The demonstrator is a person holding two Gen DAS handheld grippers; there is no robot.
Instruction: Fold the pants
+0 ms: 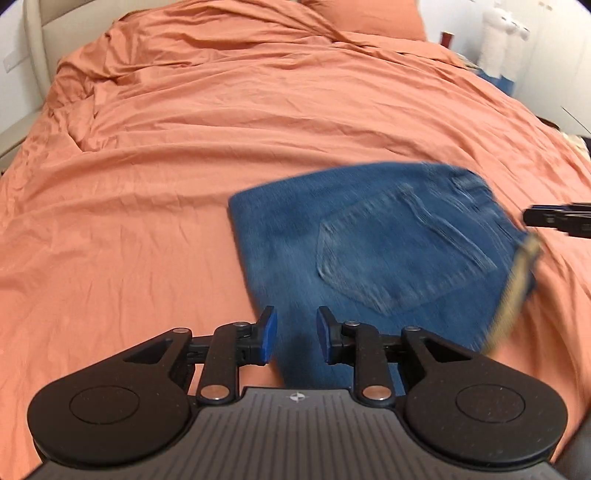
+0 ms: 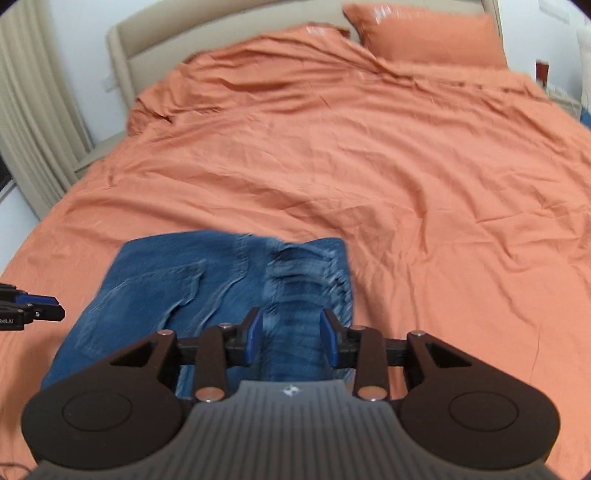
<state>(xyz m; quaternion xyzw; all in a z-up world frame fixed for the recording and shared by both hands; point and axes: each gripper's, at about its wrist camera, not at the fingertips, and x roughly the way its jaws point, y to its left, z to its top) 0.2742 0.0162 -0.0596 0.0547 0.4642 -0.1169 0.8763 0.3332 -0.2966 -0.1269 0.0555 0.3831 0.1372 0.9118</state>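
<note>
Blue jeans (image 1: 376, 251) lie folded into a compact stack on the orange bed, back pocket up, blurred by motion. They also show in the right wrist view (image 2: 207, 291). My left gripper (image 1: 295, 336) is open and empty over the stack's near left edge. My right gripper (image 2: 291, 339) is open and empty over the stack's near right part. The right gripper's tip shows at the right edge of the left wrist view (image 1: 554, 218); the left gripper's tip shows at the left edge of the right wrist view (image 2: 33, 314).
The orange duvet (image 1: 221, 129) covers the whole bed, wrinkled. An orange pillow (image 2: 424, 33) lies at the head by a beige headboard (image 2: 155, 33). A curtain (image 2: 33, 92) hangs at the left. White items (image 1: 495, 40) stand beside the bed on the right.
</note>
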